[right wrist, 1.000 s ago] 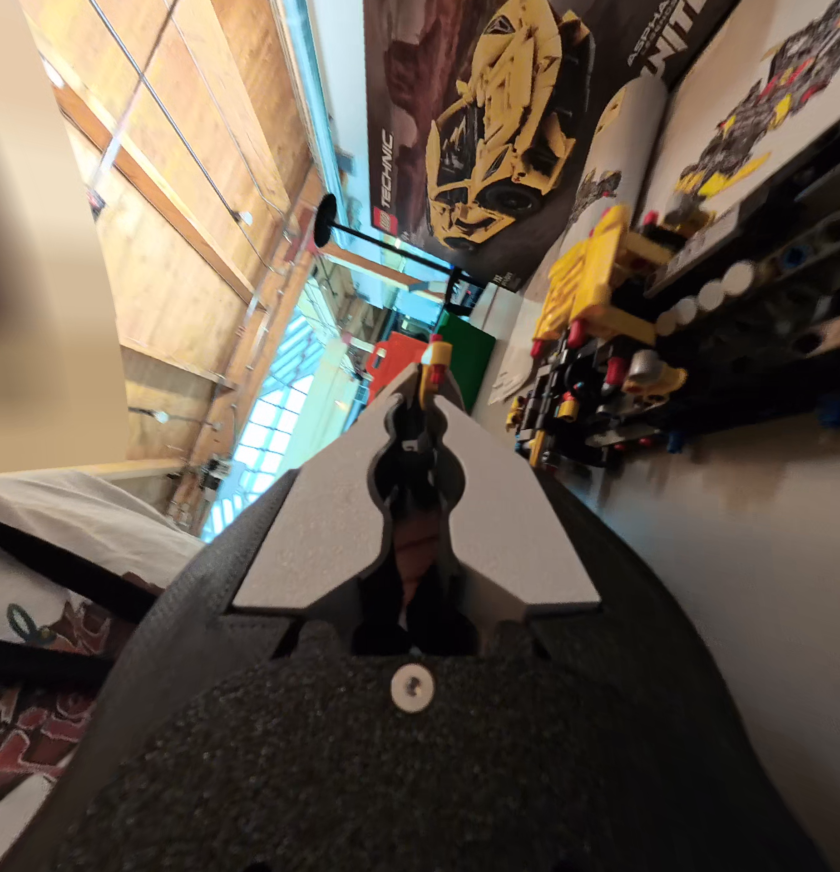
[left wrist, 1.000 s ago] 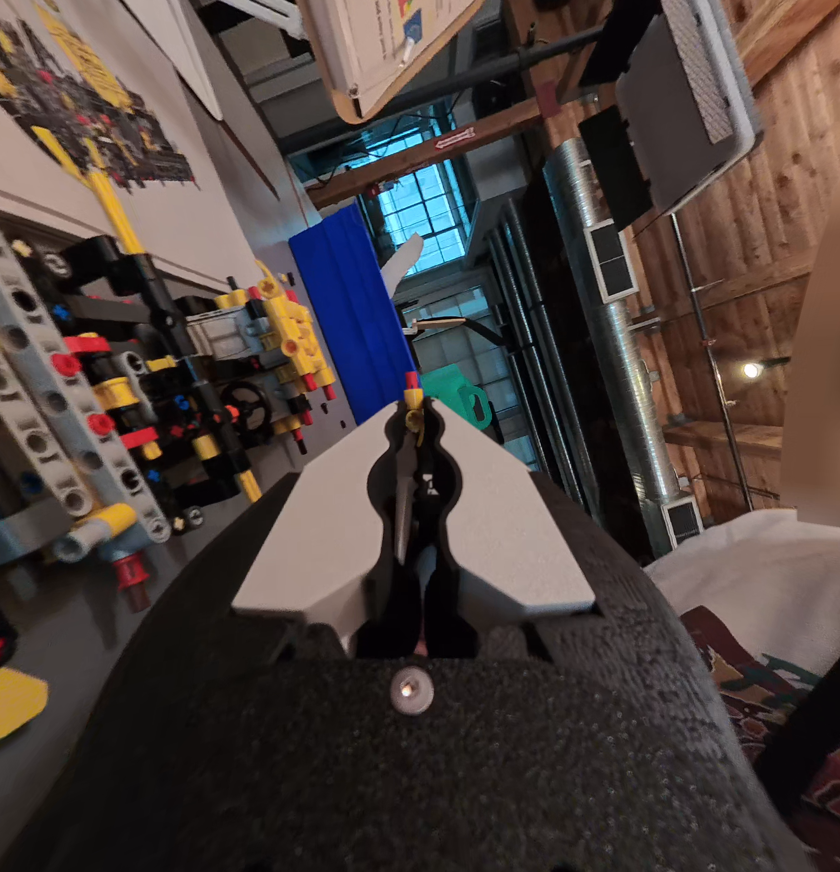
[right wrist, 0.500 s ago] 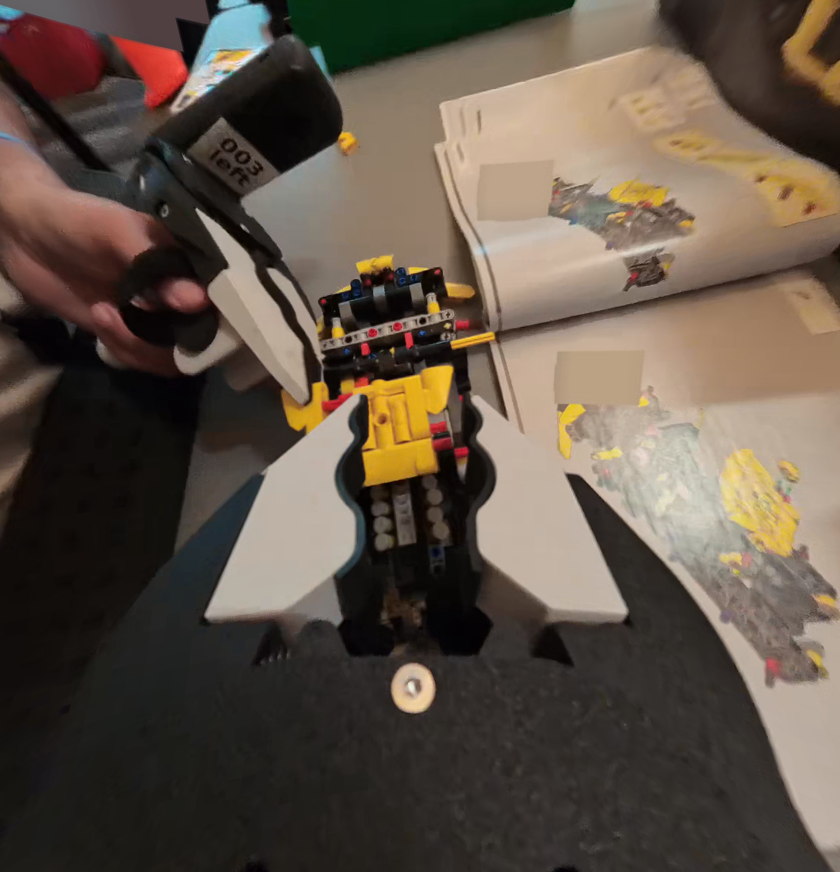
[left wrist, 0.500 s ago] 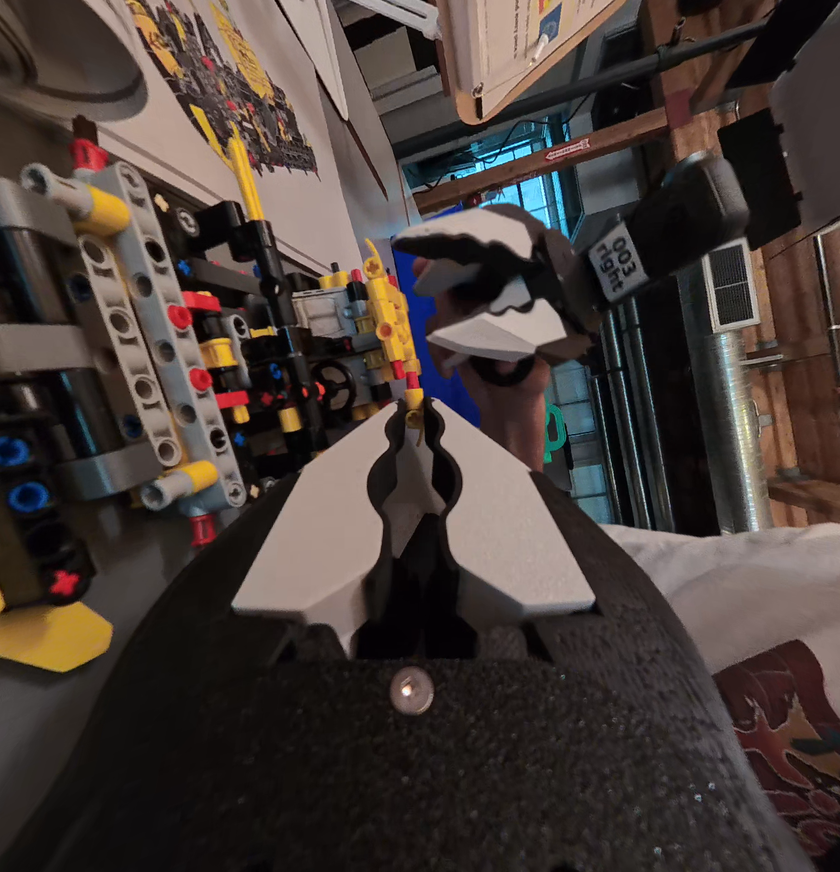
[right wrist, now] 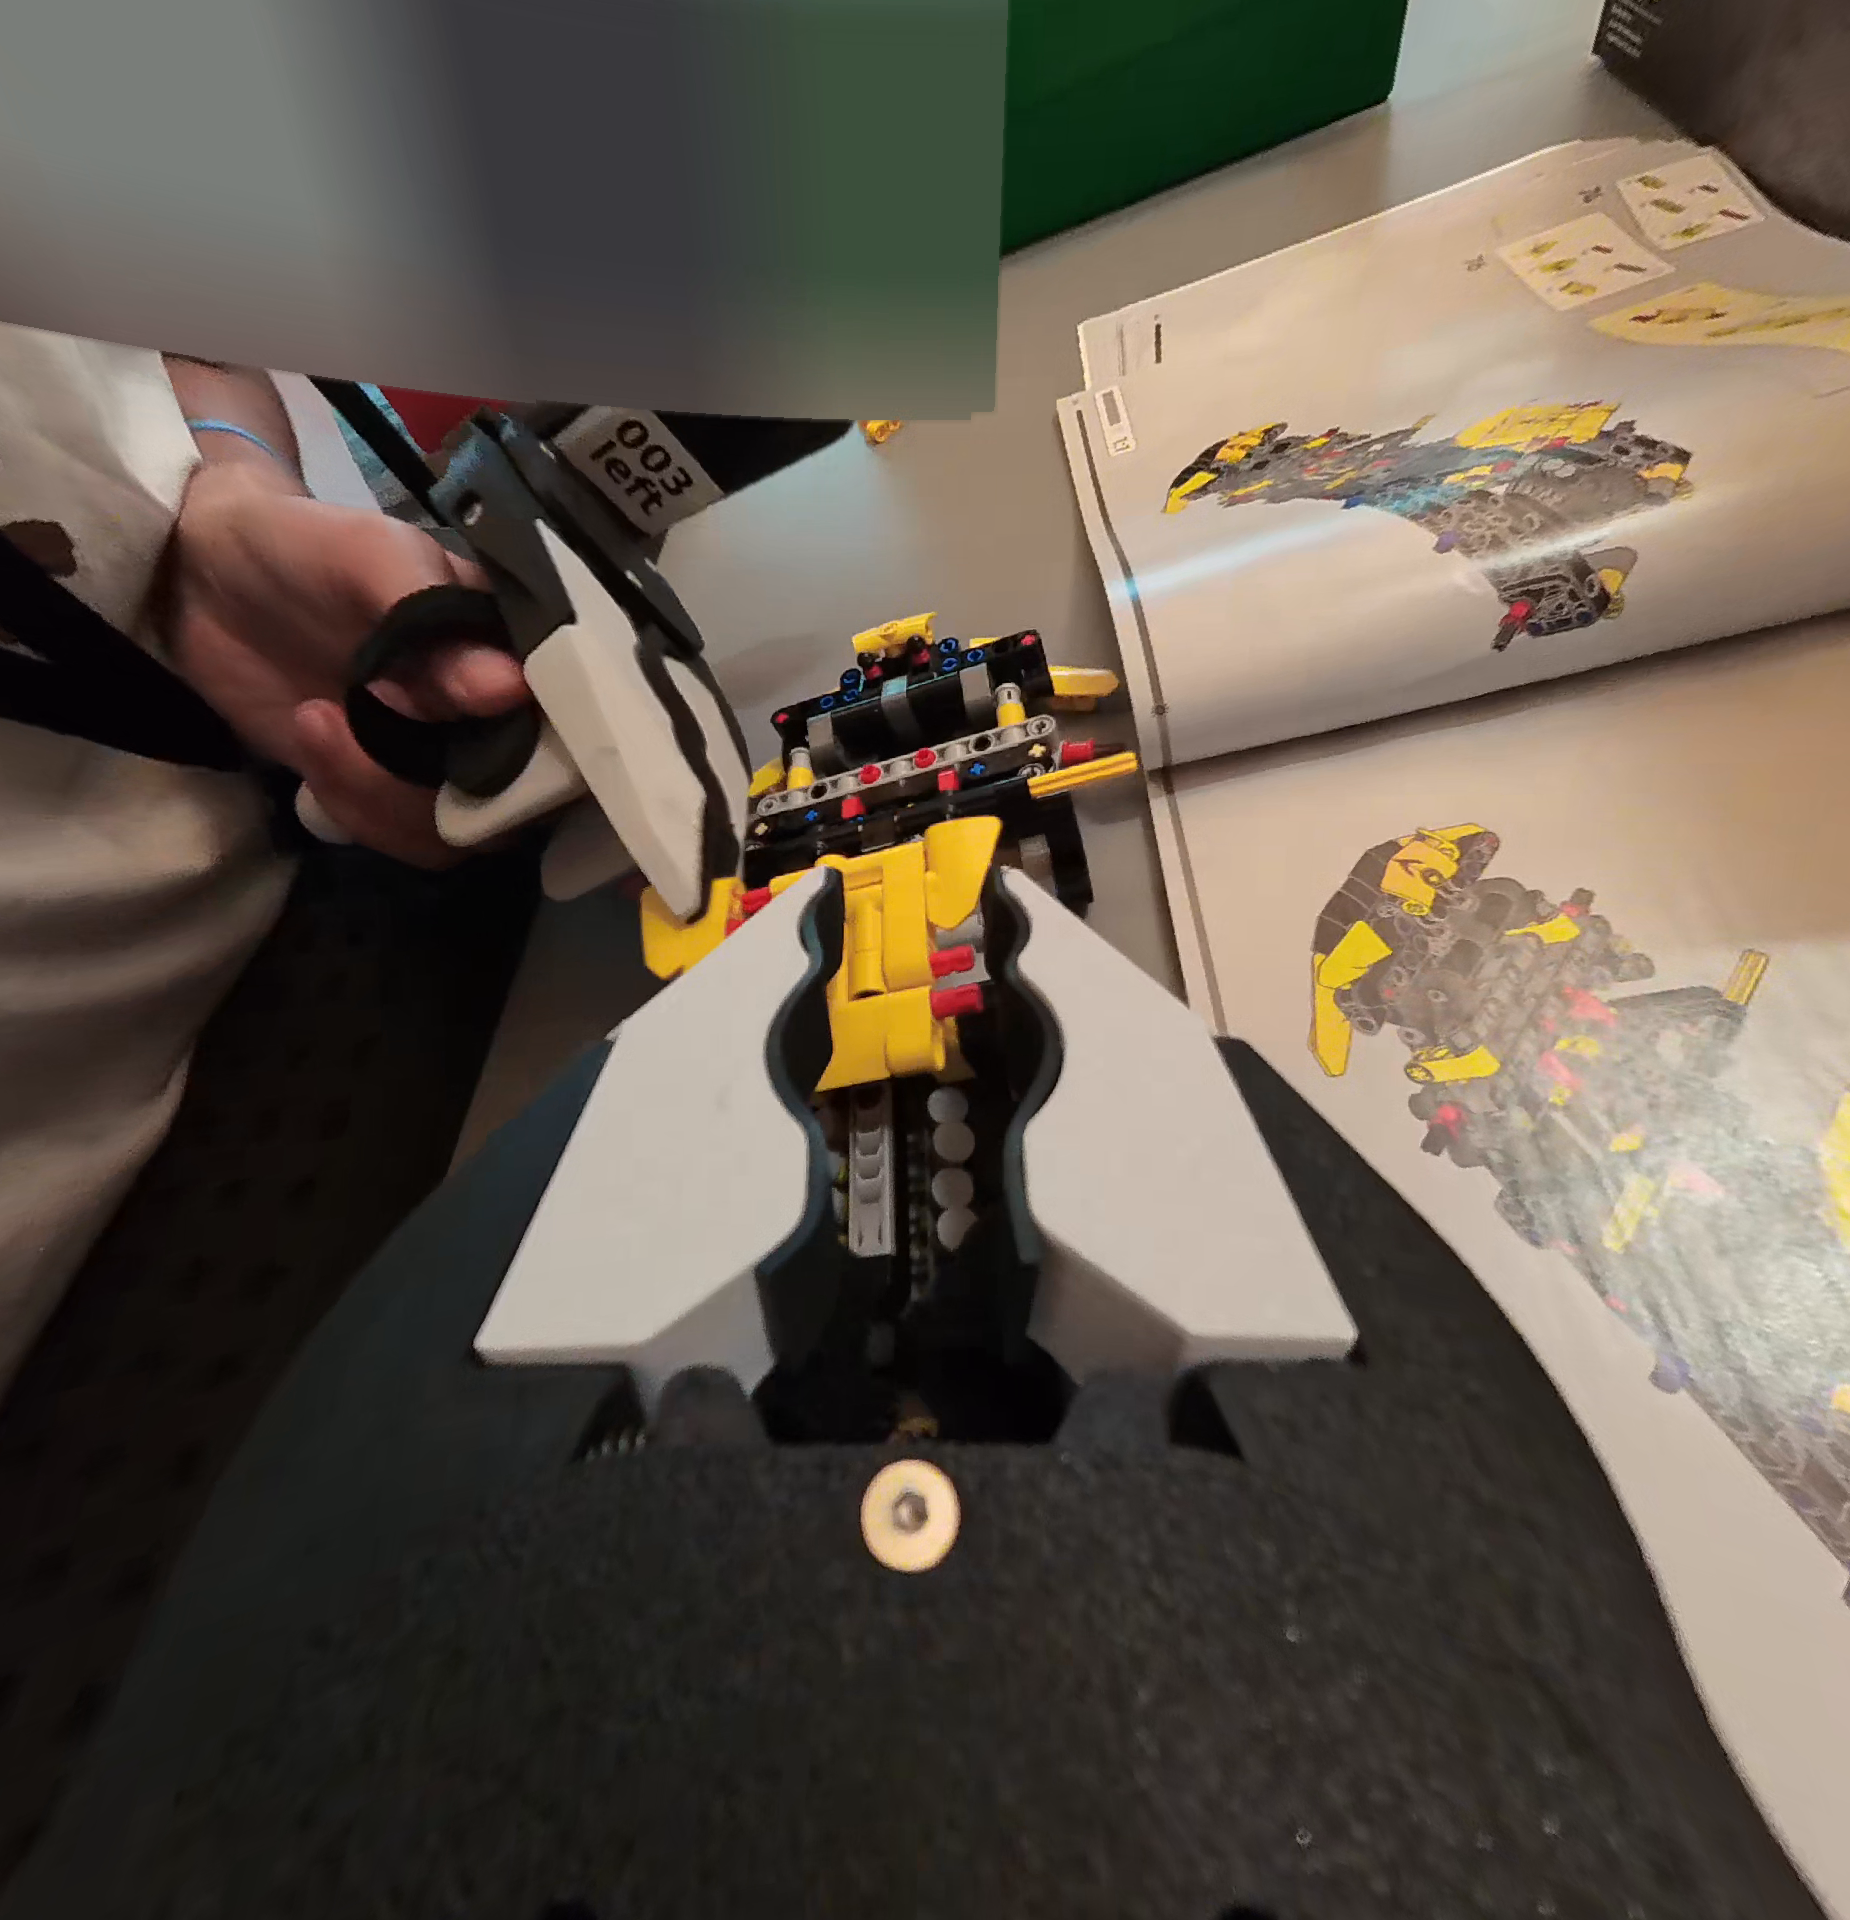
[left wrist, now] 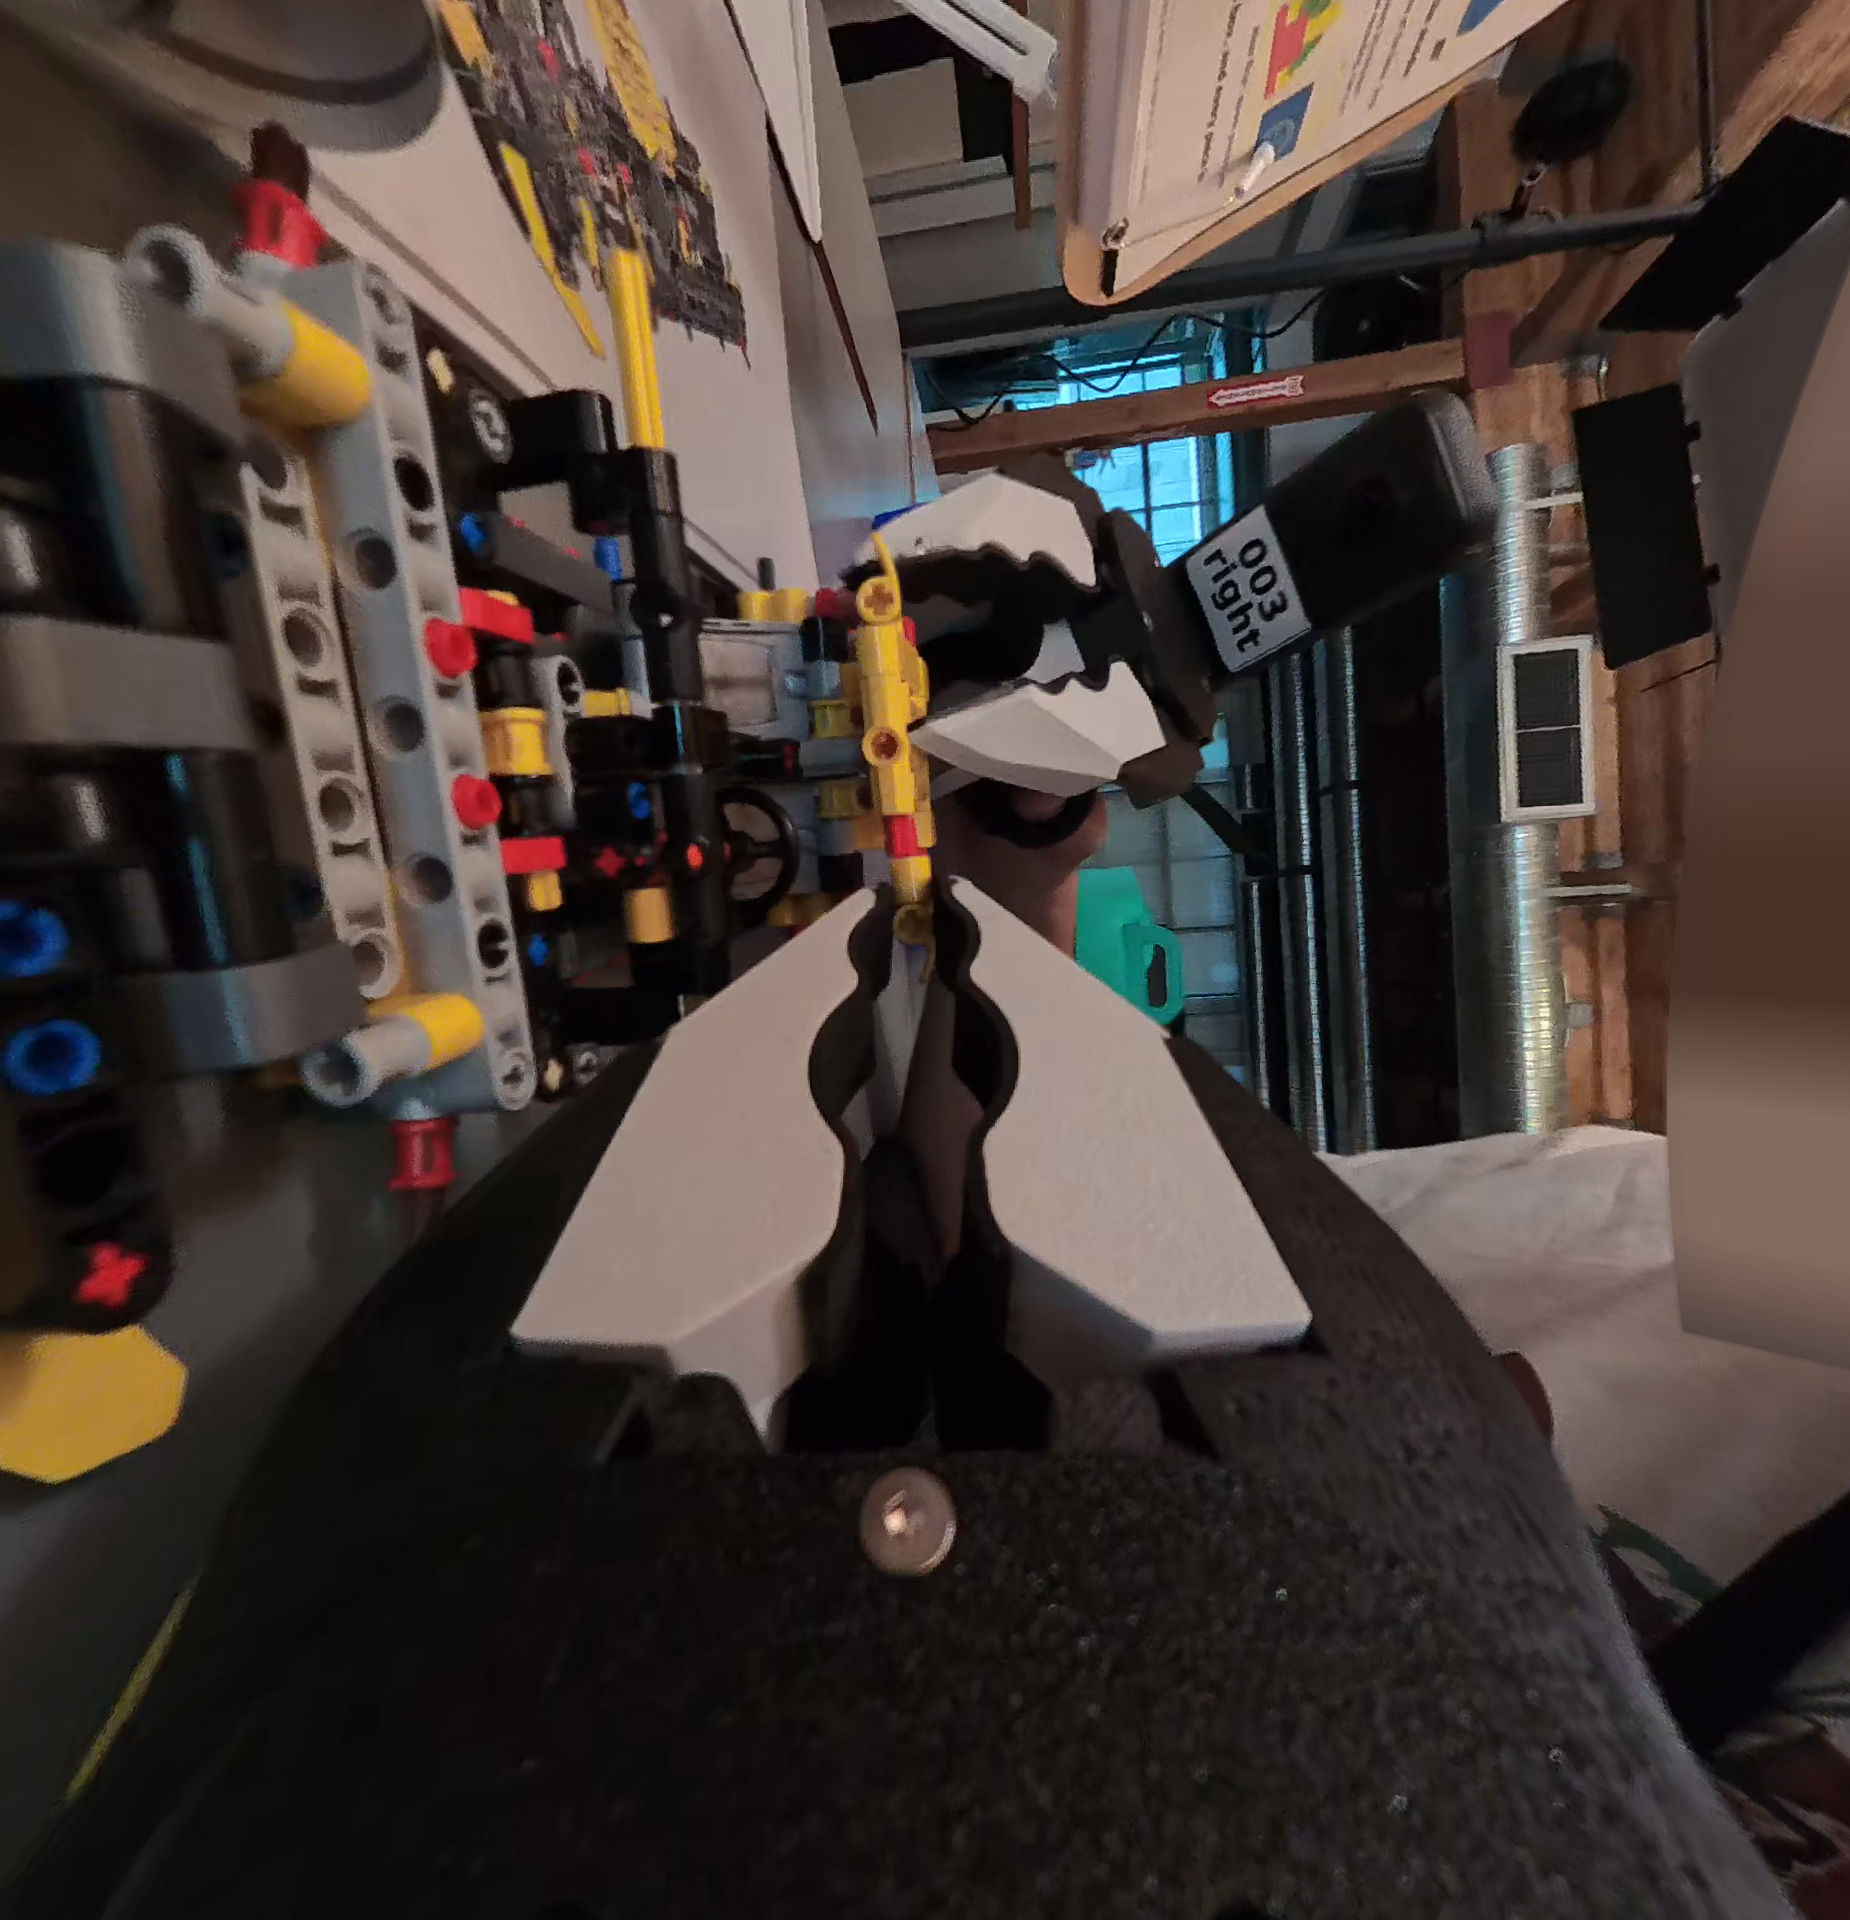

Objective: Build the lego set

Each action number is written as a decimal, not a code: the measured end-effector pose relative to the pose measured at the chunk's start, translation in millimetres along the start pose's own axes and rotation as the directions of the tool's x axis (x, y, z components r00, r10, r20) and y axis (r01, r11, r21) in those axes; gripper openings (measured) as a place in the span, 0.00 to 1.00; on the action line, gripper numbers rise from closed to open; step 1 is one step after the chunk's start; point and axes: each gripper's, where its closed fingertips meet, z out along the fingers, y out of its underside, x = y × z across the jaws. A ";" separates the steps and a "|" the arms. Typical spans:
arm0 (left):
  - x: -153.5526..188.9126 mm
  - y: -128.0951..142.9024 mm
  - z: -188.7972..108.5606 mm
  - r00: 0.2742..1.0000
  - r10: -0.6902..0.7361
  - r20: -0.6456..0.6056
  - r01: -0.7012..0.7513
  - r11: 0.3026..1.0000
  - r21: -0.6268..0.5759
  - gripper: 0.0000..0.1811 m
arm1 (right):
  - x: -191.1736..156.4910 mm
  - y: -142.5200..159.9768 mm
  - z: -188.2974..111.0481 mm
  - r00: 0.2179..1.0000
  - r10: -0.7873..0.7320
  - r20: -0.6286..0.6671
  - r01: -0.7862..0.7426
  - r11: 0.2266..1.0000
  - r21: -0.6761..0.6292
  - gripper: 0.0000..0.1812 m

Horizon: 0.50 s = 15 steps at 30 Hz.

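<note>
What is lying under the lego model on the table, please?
The lego model stands on the bare grey table, beside the open instruction booklet, not on it. The right gripper's fingers cover the near end, so what lies beneath there is hidden.

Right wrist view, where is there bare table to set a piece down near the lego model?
Bare grey table lies behind the lego model, bordered by the green box and the open instruction booklet. It is crowded at the model's near end, where the left gripper and right gripper meet; the booklet covers the right.
</note>
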 end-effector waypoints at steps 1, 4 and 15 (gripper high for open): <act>0.1 0.0 0.9 1.000 0.012 0.005 -0.012 1.000 0.000 0.04 | 0.5 -0.2 -0.1 1.000 -0.007 -0.008 0.007 1.000 0.002 0.14; -0.1 1.7 3.8 1.000 0.009 0.004 -0.009 1.000 -0.006 0.04 | 0.0 0.1 -1.6 1.000 -0.014 -0.024 0.014 1.000 0.014 0.14; -2.5 0.2 3.2 0.999 -0.033 -0.015 0.034 0.999 0.010 0.04 | 1.6 0.8 -3.7 0.999 0.033 -0.009 -0.032 0.998 0.055 0.13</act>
